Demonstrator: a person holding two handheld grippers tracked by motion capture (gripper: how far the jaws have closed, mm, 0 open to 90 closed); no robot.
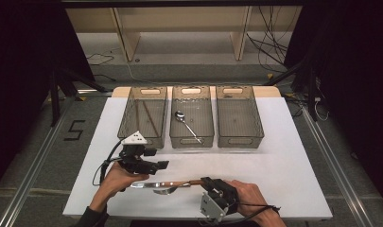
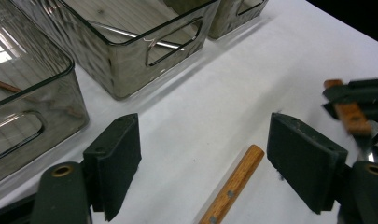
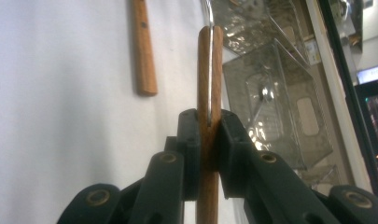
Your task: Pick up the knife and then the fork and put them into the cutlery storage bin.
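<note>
The right gripper (image 3: 208, 140) has its black jaws clamped on the wooden handle of a steel-bladed utensil (image 3: 209, 70), held just above the white tabletop (image 1: 274, 165) at its near edge. The left gripper (image 2: 203, 158) has its jaws spread wide and holds nothing; between them a second wooden-handled utensil (image 2: 233, 184) lies flat on the tabletop, touching neither jaw. Beyond stand three clear smoky plastic bins (image 1: 239, 116) in a row: the left one holds thin dark sticks (image 1: 149, 118), the middle one a metal spoon (image 1: 187, 124). Pale wooden shelving (image 1: 179, 28) and loose black cables (image 1: 269, 42) fill the dark room behind. A black "5" (image 1: 74, 129) is marked on the grey floor at left.
</note>
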